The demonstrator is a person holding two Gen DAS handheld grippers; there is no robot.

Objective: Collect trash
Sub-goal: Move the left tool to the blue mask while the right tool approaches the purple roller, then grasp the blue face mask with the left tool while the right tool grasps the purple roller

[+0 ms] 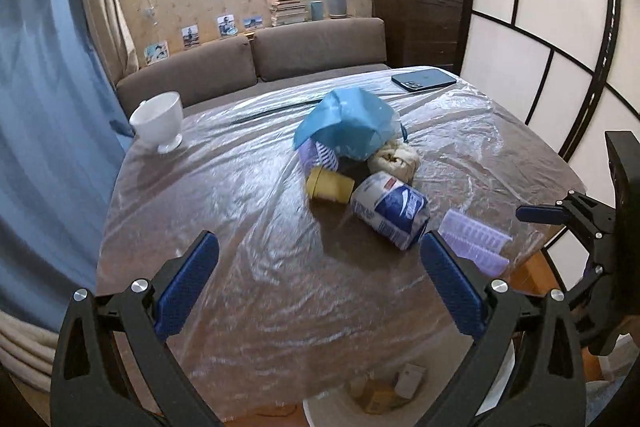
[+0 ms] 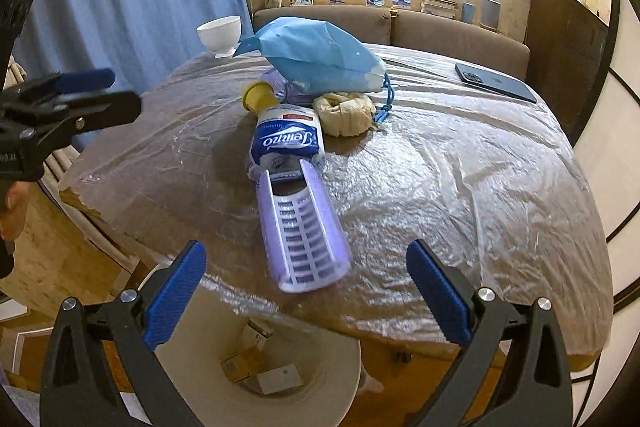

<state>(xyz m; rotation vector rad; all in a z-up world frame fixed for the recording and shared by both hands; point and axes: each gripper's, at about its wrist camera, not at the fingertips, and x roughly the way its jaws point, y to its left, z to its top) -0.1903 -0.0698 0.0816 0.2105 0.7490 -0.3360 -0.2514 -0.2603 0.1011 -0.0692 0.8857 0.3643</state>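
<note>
- Both the left tongs [image 1: 320,283] and right tongs [image 2: 306,293] gape wide, holding nothing.
- Trash sits mid-frame on the table [image 2: 460,195]: tissue pack [image 2: 286,143], lilac tray [image 2: 304,231], blue bag [image 2: 320,57].
- The bin [image 2: 208,387] waits at lower centre, below the edge.
- Best to take the overhanging tray first, pinching its long sides squarely.

Bare tabletop [image 1: 248,227] before trash pile [image 1: 360,163]

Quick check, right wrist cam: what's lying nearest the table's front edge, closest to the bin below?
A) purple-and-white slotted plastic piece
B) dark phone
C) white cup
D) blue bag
A. The purple-and-white slotted plastic piece lies at the near edge of the table, just above the white bin; the cup, phone and blue bag sit farther back.
</note>
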